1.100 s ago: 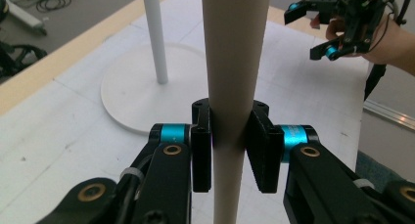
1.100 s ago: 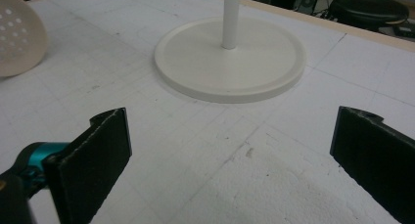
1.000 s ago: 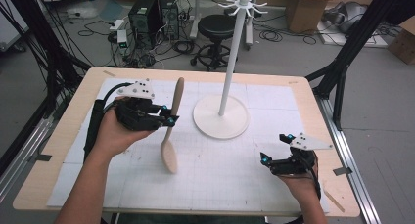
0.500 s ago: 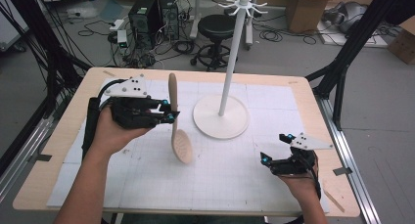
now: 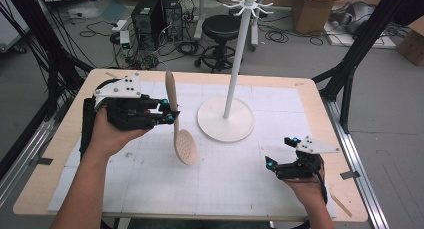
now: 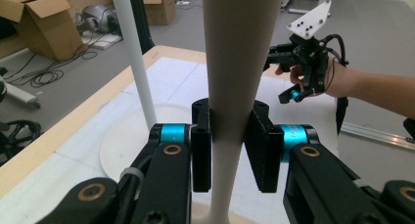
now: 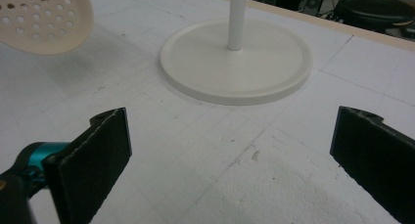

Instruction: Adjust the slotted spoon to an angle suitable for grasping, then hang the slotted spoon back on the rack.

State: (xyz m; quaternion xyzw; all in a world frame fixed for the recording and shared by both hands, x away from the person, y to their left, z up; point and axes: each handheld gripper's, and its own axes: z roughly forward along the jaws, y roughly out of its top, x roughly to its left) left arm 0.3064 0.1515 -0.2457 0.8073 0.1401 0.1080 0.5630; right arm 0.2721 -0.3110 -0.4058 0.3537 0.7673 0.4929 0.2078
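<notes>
Left gripper (image 5: 169, 115): held above the table's left half, clenched on the skimmer's handle; in the left gripper view (image 6: 229, 145) both pads press against the pale shaft.
Skimmer (image 5: 179, 120): lifted clear of the mat, near upright but tilted, handle end up and toward the far edge, perforated head down and toward the person; head just left of the stand's base, apart from it; holes plain in the right gripper view (image 7: 44, 17).
Right gripper (image 5: 280, 152): low over the near right part of the mat, released, jaws spread wide with bare mat between them in the right gripper view (image 7: 230, 150); seen across the table in the left gripper view (image 6: 293, 72), grasping nothing.
Stand (image 5: 235, 69): white, upright at the table's middle, round base flat on the mat, thin pole rising to a ring of short hooks at the top.
Mat (image 5: 225, 179): white, gridded, covering most of the wooden table (image 5: 45, 189).
Hands: left hand (image 5: 107, 134) wrapped round its gripper's body, right hand (image 5: 305, 184) behind its gripper near the near edge.
Behind the table: black stool (image 5: 222, 29), computer cases, cables, cardboard boxes on the floor.
</notes>
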